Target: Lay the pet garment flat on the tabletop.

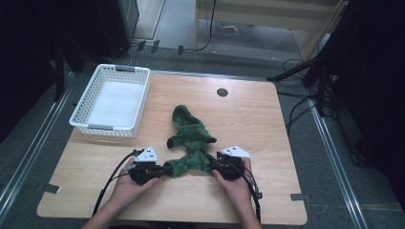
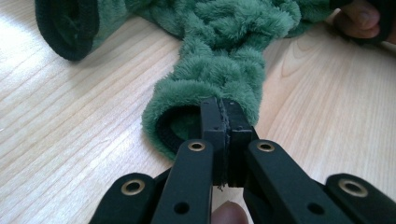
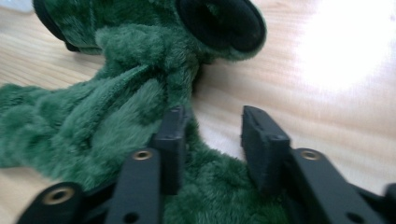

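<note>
Green fleece garment (image 1: 191,140) lies crumpled at the centre of the desk (image 1: 267,129), spreading from about 12 o'clock down toward 6 o'clock, where both hands meet it. Fuzzy, thick pile, with dark-lined cuffs; one open cuff (image 3: 219,23) shows in the right gripper view.

Left gripper (image 1: 165,171) at roughly 7 o'clock of the garment. Its fingers (image 2: 212,135) are pressed together, with the rim of a sleeve end (image 2: 205,100) pinched between them; grip looks secure, taken on the cuff edge only.

Right gripper (image 1: 213,165) at roughly 5 o'clock of the garment. Its fingers (image 3: 261,140) stand partly apart over fleece, one finger against the pile, the other clear of it over bare cloth and desk. No grip there yet as far as I can judge.

White slatted basket (image 1: 112,100) sits at about 10 o'clock on the desk, well apart from the garment, with nothing inside that I can make out.

Progress, as judged: early. One end secured on the left; the right hold is still to be made. The garment remains bunched and twisted, not spread or folded. Left to do, probably: close the right fingers on cloth, draw the piece flat, fold it. Whether it goes to the basket I cannot tell.
</note>
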A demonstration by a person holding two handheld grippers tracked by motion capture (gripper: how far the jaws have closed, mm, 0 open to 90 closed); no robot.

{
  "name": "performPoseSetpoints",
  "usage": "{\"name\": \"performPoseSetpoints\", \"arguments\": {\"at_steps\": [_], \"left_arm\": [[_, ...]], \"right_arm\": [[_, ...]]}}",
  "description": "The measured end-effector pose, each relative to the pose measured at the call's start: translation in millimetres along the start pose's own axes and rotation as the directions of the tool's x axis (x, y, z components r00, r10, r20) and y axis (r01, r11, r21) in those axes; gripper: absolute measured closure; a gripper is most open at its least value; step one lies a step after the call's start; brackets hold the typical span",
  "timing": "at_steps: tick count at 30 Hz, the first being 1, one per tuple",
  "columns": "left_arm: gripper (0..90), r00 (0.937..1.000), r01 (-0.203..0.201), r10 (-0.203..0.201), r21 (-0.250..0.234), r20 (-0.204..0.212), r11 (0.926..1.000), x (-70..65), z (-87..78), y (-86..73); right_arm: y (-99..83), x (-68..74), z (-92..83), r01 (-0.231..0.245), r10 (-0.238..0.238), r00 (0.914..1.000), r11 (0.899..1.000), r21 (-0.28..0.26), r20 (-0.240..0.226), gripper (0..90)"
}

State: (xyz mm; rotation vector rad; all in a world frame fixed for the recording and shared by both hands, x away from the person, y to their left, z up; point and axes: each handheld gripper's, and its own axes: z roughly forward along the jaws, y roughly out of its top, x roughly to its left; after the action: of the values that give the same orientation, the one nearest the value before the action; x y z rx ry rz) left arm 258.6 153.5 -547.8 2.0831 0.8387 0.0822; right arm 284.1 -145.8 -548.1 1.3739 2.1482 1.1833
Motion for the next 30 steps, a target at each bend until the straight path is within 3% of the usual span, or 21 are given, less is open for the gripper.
{"name": "performPoseSetpoints", "arguments": {"at_steps": [1,3,8,10,12,14,15,17,19,21,22,24,26,27,30], "left_arm": [[90.0,0.9999,-0.012,0.012,0.010,0.005,0.9999,0.1,-1.4,-0.3],[90.0,0.9993,-0.030,0.029,0.026,0.022,0.9992,0.5,-2.9,-0.9],[90.0,0.9905,-0.057,0.045,0.088,0.130,0.9945,4.6,-8.7,-1.5],[85.0,0.9870,-0.048,0.037,0.063,0.157,0.9969,8.0,-14.1,0.1],[70.6,0.9817,0.018,-0.015,-0.018,0.190,0.9997,15.3,-23.6,5.3],[60.4,0.9821,0.101,-0.082,-0.110,0.170,0.9888,23.9,-33.6,13.9],[57.0,0.9821,0.147,-0.124,-0.163,0.142,0.9757,27.5,-37.9,20.0],[52.4,0.9814,0.183,-0.167,-0.207,0.094,0.9610,30.7,-38.9,30.5],[51.0,0.9781,0.206,-0.207,-0.238,0.020,0.9492,33.3,-34.4,44.3],[47.4,0.9669,0.236,-0.253,-0.274,-0.031,0.9324,36.0,-25.0,58.1],[45.9,0.9619,0.235,-0.264,-0.279,-0.070,0.9309,38.1,-18.5,64.8],[41.9,0.9347,0.279,-0.326,-0.277,-0.141,0.9195,43.7,-4.0,76.2],[38.7,0.9019,0.355,-0.402,-0.259,-0.159,0.8984,54.3,10.4,84.7],[37.9,0.8910,0.374,-0.419,-0.242,-0.174,0.8951,59.2,18.1,88.4],[35.2,0.8698,0.393,-0.429,-0.181,-0.244,0.9014,69.2,39.1,99.4]], "right_arm": [[-2.9,1.5,-3.3,-0.024,0.024,0.9997,1.000,0.004,-0.005,65.7],[-6.4,3.7,-6.3,-0.026,0.026,0.9996,1.000,0.014,-0.011,66.9],[-13.5,12.8,-18.4,-0.037,0.040,0.9985,0.996,0.076,-0.037,66.9],[-9.6,15.6,-27.5,-0.056,0.060,0.9974,0.995,0.083,-0.040,61.4],[2.5,15.5,-39.2,-0.069,0.070,0.9965,0.997,0.028,-0.045,56.2],[22.4,11.1,-49.6,-0.065,0.064,0.9976,0.997,-0.040,-0.027,53.9],[33.7,7.4,-53.1,-0.074,0.073,0.9971,0.995,-0.071,-0.021,53.5],[60.1,0.4,-52.9,-0.093,0.094,0.9956,0.988,-0.123,0.001,53.0],[81.6,-0.9,-42.9,-0.066,0.067,0.9977,0.989,-0.131,0.007,51.1],[104.4,0.0,-22.2,-0.055,0.053,0.9982,0.995,-0.083,-0.027,48.5],[113.7,2.4,-9.8,-0.042,0.040,0.9982,0.997,-0.060,-0.044,46.5],[127.5,8.1,16.6,-0.015,0.016,0.9977,1.000,0.011,-0.066,45.2],[133.5,13.0,40.9,-0.015,0.020,0.9983,0.996,0.091,-0.055,45.5],[134.0,14.7,51.2,-0.013,0.019,0.9988,0.992,0.127,-0.044,45.5],[129.0,12.0,73.6,0.004,-0.005,1.0000,0.978,0.210,0.004,52.5]]}}
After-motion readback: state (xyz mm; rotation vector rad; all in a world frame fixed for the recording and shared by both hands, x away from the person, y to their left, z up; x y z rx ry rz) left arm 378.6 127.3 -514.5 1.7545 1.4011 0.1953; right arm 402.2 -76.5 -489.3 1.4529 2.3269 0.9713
